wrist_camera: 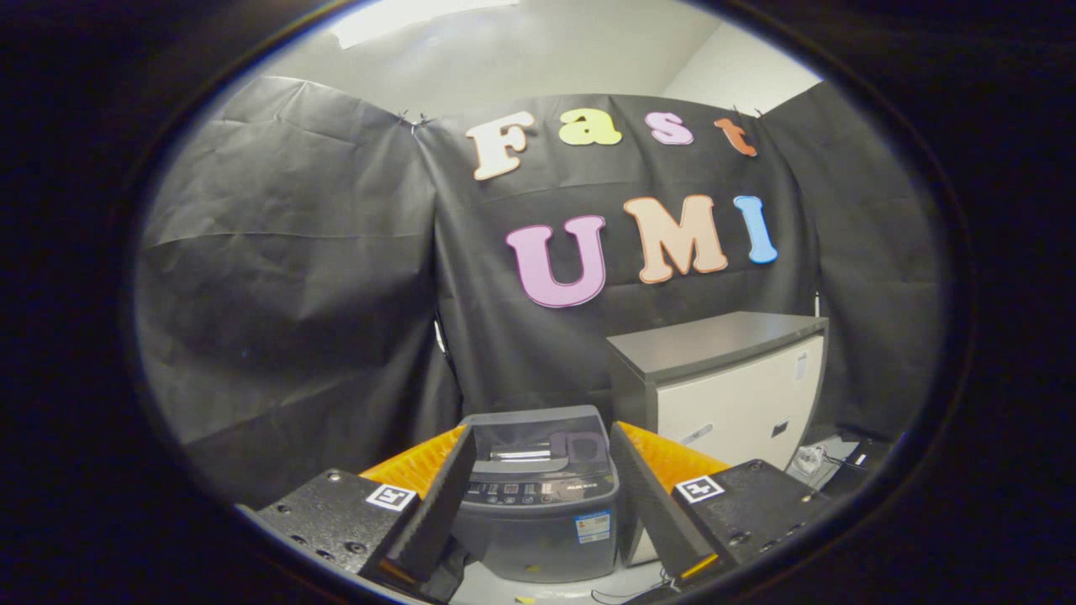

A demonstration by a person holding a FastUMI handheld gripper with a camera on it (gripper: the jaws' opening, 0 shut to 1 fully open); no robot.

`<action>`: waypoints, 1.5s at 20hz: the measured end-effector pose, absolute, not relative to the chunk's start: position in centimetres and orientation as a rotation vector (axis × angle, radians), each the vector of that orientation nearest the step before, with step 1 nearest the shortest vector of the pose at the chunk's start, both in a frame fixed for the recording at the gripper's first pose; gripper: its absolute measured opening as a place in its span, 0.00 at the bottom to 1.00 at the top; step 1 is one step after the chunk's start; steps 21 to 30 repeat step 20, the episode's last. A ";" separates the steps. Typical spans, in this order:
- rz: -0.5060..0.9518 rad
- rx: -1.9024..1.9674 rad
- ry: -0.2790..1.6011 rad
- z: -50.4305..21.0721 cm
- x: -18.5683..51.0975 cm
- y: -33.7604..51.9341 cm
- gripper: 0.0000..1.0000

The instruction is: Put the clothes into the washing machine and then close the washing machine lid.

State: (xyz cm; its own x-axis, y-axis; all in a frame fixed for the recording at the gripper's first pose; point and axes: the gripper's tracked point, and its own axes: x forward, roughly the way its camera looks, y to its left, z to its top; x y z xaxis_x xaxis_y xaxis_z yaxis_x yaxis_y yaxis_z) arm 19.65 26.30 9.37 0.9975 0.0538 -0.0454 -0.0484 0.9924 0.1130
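Note:
A small grey top-loading washing machine stands on the floor ahead of me, framed between my two fingers. Its dark glass lid lies flat and shut, with the control panel along its near edge. My gripper is open, its fingers spread wide on either side of the machine and some way short of it. Nothing is held between the fingers.
A grey-topped white cabinet stands just right of the machine, against the black cloth wall. Cables and small items lie on the floor to the cabinet's right. Pale floor shows in front of the machine.

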 end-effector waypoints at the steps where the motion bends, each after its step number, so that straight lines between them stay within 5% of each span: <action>1: 0.044 0.100 0.045 9.3 19.4 25.9 0.97; 30: 0.067 0.029 0.082 6.4 16.9 24.9 0.97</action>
